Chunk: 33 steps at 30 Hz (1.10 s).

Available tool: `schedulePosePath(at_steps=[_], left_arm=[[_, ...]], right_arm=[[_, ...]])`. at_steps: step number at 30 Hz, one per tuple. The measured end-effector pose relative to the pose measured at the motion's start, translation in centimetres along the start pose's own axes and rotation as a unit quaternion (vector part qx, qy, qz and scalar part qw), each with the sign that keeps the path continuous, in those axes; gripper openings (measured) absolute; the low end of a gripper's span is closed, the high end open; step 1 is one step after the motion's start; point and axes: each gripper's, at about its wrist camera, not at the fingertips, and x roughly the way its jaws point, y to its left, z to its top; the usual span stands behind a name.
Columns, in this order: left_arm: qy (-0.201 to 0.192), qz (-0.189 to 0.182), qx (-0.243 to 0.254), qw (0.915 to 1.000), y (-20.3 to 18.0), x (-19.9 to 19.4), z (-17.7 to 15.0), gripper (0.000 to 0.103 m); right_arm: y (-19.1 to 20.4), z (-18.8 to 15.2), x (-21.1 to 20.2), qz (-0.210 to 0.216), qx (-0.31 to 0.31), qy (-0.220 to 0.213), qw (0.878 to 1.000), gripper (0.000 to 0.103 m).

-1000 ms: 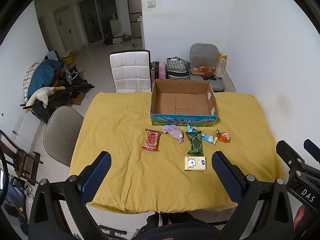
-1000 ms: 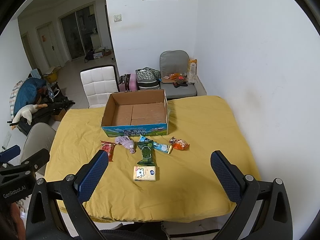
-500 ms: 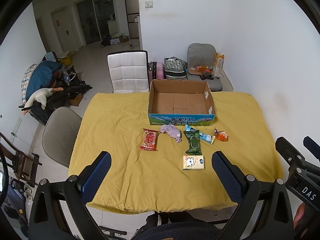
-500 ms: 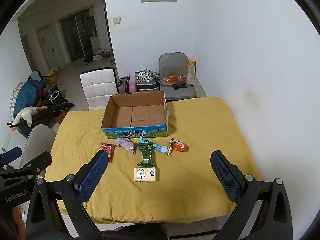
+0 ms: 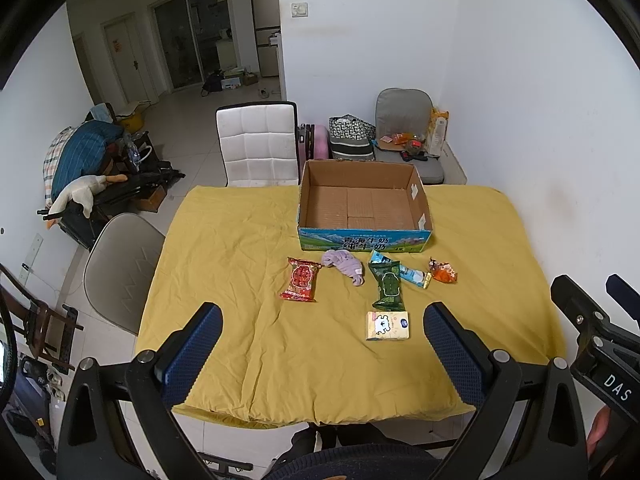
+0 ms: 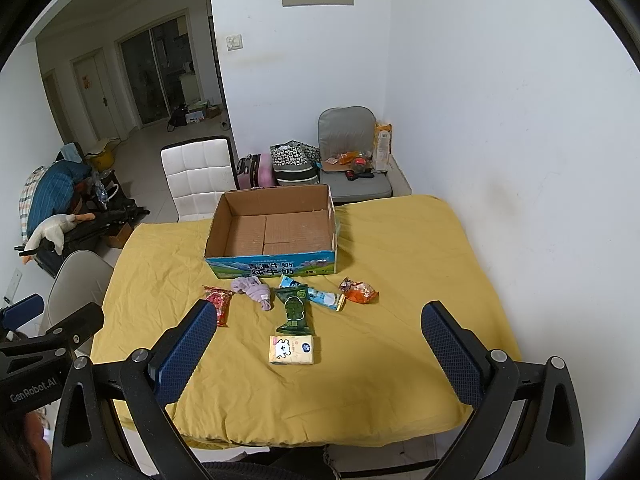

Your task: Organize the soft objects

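An open, empty cardboard box (image 5: 362, 202) (image 6: 276, 226) stands at the far middle of a yellow-covered table (image 5: 224, 264). In front of it lie a red snack packet (image 5: 301, 279) (image 6: 218, 300), a purple cloth (image 5: 345, 265) (image 6: 254, 290), a green packet (image 5: 388, 285) (image 6: 295, 308), a blue wrapper (image 5: 412, 274) (image 6: 326, 298), an orange packet (image 5: 443, 272) (image 6: 359, 291) and a yellow tissue pack (image 5: 387, 325) (image 6: 293, 350). My left gripper (image 5: 320, 350) and right gripper (image 6: 318, 348) are both open and empty, held high over the table's near edge.
A white chair (image 5: 258, 144) stands behind the table and a grey chair (image 5: 120, 268) at its left side. A grey seat (image 5: 404, 120) with clutter sits by the back wall. A white wall (image 6: 520, 140) runs close along the right.
Both grippers have risen and drawn back slightly, so the table and objects look a little lower and smaller. Nothing on the table has moved.
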Motion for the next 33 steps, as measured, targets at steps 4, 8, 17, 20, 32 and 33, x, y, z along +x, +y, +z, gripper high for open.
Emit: schedulePosePath(at_steps=[4,8,17,20,32,33], left_arm=[[0.001,0.0,-0.002,1.0,0.1,0.2,-0.1,0.103],[0.007,0.009,-0.01,0.9999,0.7,2.4,0.5,0.103],[0.128,0.056,-0.019,0.99,3.0,16.6,-0.9,0.103],[0.176,0.068,-0.017,0.982,2.9,21.5,-2.6,0.103],[0.298,0.065,-0.077,0.949,2.2,35.4,-8.2,0.103],[0.298,0.067,-0.081,0.9488,2.3,36.1,-8.1,0.103]], right_arm=[[0.2,-0.1,0.0,0.0,-0.001,0.001,1.0,0.103],[0.4,-0.3,1.5,0.001,-0.005,0.019,1.0,0.103],[1.2,-2.2,17.7,0.029,-0.059,0.152,0.986,0.103],[2.2,-4.6,24.9,0.047,-0.104,0.218,0.969,0.103],[1.9,-7.8,45.8,0.072,0.021,0.352,0.933,0.097],[2.1,-8.0,47.2,0.073,0.033,0.366,0.927,0.092]])
